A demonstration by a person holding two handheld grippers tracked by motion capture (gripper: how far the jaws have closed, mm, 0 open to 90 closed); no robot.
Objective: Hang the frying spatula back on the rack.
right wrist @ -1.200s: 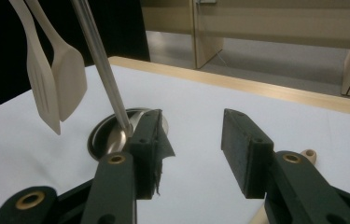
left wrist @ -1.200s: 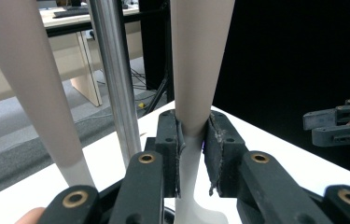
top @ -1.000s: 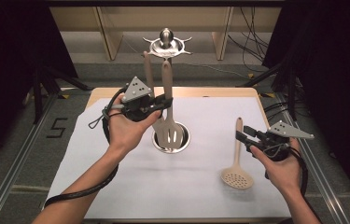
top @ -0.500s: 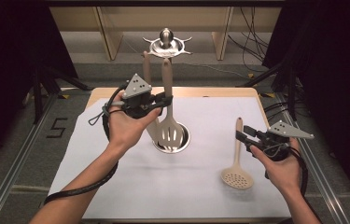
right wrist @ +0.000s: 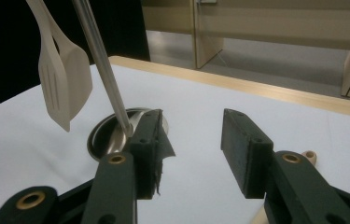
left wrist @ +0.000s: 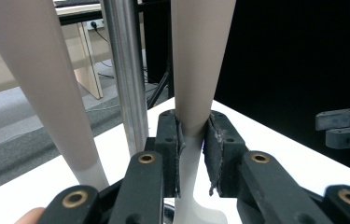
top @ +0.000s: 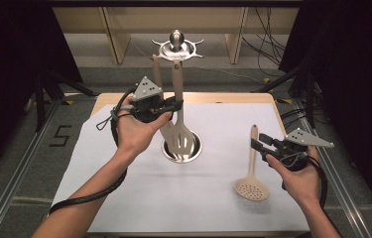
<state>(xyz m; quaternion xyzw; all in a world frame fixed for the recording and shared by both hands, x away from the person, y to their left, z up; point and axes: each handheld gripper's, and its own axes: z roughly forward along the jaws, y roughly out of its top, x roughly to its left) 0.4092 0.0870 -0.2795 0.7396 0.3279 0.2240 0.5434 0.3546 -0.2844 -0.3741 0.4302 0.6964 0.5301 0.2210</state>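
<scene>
A steel utensil stand rises from a round base to a hooked top. My left gripper is shut on the handle of a beige slotted spatula, held upright beside the stand's pole. Its handle end sits just under the hooks; I cannot tell if it hangs there. A second beige utensil hangs behind it. My right gripper is open, next to the handle of a beige skimmer lying flat on the white cloth.
White cloth covers the wooden table. The right gripper view looks across to the stand's pole, its base and the hanging spatula blade. Shelving and cables stand beyond the far edge. Dark curtains flank both sides.
The left gripper and its spatula have shifted only slightly. The right gripper and the skimmer have stayed where they were.
</scene>
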